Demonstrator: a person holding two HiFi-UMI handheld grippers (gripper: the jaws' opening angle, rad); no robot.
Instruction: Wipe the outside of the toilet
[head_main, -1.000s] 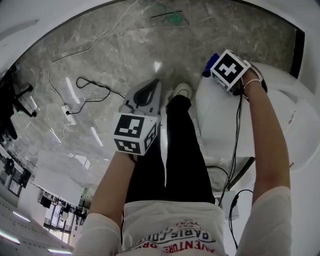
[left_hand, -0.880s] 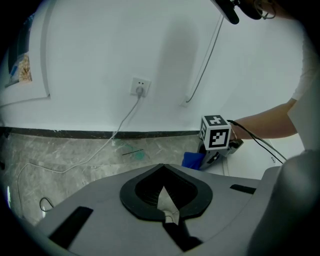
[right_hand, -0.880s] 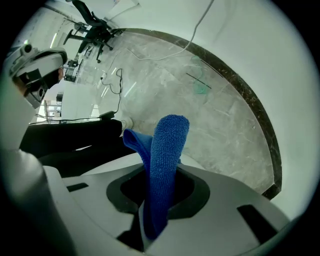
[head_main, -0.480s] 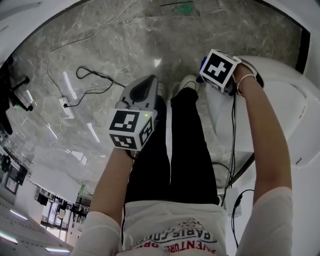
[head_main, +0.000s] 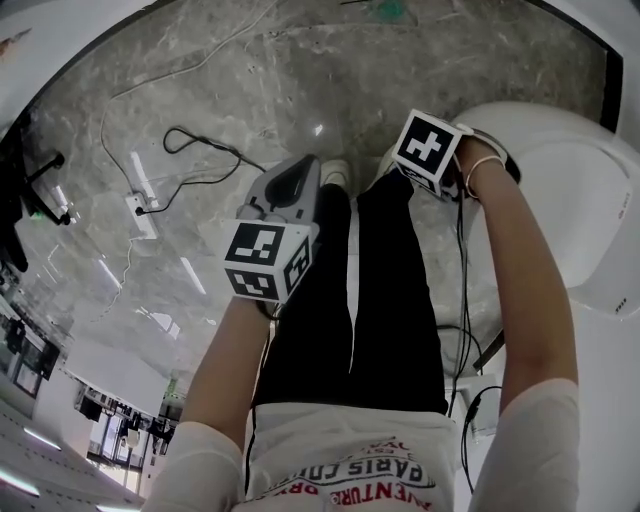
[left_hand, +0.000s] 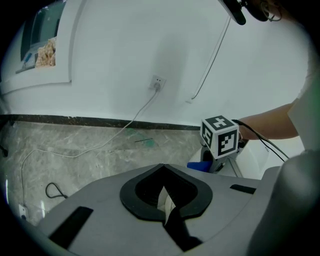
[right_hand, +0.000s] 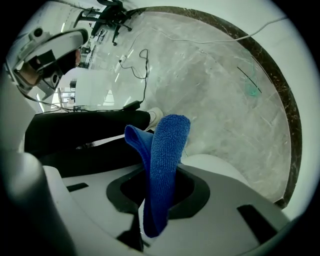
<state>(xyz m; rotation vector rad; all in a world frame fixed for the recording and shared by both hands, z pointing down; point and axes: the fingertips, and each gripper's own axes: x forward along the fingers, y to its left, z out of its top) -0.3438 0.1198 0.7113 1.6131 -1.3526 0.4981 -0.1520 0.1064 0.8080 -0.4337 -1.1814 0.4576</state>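
Observation:
The white toilet (head_main: 560, 190) fills the right of the head view, and its side shows again in the left gripper view (left_hand: 260, 160). My right gripper (head_main: 408, 160) is off the toilet's left edge, above the person's black trouser leg. It is shut on a folded blue cloth (right_hand: 167, 150), which sticks up out of the right gripper (right_hand: 159, 202); a rounded white piece of toilet (right_hand: 217, 162) lies just beyond. From the left gripper view the cloth (left_hand: 199, 165) pokes out below the right gripper's marker cube. My left gripper (head_main: 298, 172) (left_hand: 165, 200) hangs shut over the floor, holding nothing.
Grey marble floor (head_main: 230, 90) with loose black and white cables and a power strip (head_main: 140, 215). A wall socket (left_hand: 157, 82) has a cord running down to the floor. The person's legs and white shoes (head_main: 335, 175) stand between the grippers. Cables trail by the toilet's base (head_main: 470, 330).
My right gripper with the cloth has slid left, from the toilet's front surface to just off its left edge. The left gripper has barely moved.

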